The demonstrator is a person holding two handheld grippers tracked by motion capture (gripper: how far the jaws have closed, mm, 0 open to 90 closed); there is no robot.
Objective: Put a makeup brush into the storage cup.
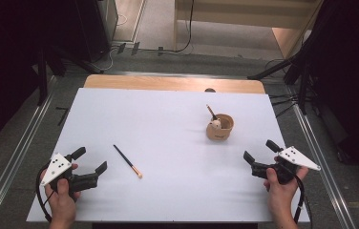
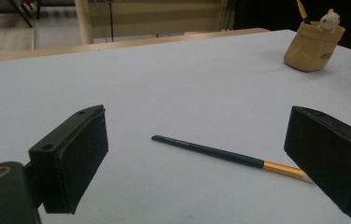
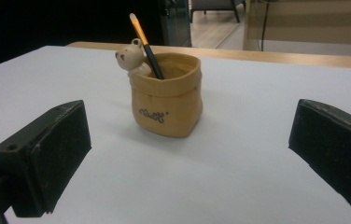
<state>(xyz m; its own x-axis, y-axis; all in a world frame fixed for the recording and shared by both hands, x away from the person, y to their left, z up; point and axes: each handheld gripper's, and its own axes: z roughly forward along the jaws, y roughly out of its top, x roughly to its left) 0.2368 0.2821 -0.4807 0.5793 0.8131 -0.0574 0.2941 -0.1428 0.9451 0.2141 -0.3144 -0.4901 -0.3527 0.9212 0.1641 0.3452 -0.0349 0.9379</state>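
A dark pencil point(image 1: 127, 161) with a gold band and pale tip lies flat on the white table point(image 1: 168, 200), just right of my left gripper point(image 1: 91, 160). In the left gripper view that pencil point(image 2: 211, 151) lies ahead between the open jaws of the left gripper point(image 2: 197, 128), untouched. A tan sack-shaped cup point(image 1: 220, 128) with a small bear figure point(image 3: 130, 57) on its rim stands upright at right of centre and holds a second pencil point(image 3: 145, 46). My right gripper point(image 1: 259, 150) sits near the table's right front, open and empty, facing the cup point(image 3: 166, 100) from a short distance.
The wooden back edge of the table point(image 1: 168, 83) shows beyond the white sheet. Metal rails point(image 1: 29, 138) run along both sides on the floor. Dark stands and cables point(image 1: 301, 71) crowd the far corners. The cup point(image 2: 312, 46) is far off to the upper right in the left gripper view.
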